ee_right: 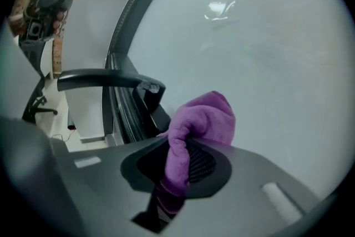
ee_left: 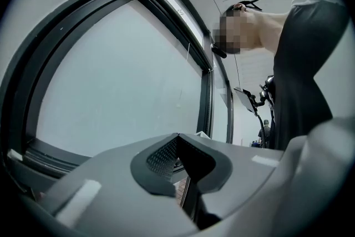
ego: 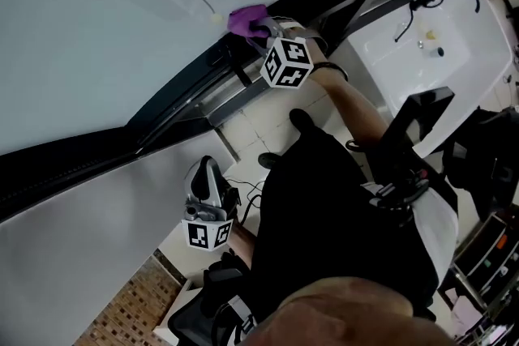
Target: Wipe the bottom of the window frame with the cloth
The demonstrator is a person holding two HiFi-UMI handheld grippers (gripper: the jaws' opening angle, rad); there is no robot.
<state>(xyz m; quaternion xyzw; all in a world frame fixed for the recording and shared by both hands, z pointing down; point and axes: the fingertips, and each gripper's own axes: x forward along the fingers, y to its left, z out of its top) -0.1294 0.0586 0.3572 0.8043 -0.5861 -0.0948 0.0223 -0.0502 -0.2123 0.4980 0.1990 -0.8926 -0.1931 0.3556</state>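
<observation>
we hold the right gripper (ego: 261, 32) up at the lower edge of the window, its marker cube (ego: 285, 63) facing the head camera. its jaws are closed on the purple cloth (ego: 246, 19), which is pinched between the pads and bunches out past the tips in a soft fold. the bunched end of the cloth sits at the line where the pale glass (ego: 97, 20) meets the dark window frame (ego: 174, 105); from the head view it seems to touch there, though we cannot tell how firmly. in the right gripper view a black handle (ee_right: 105, 79) reaches across the frame just left of the cloth.

our left gripper (ego: 208, 174) hangs low and well apart from the cloth, beside our dark clothing and above the pale tiled floor (ego: 259, 121). its jaws are pressed together with nothing between them, and its own view looks up along the window's glass and frame. a patch of brick-patterned floor (ego: 130, 300) shows at the lower left of the head view.
</observation>
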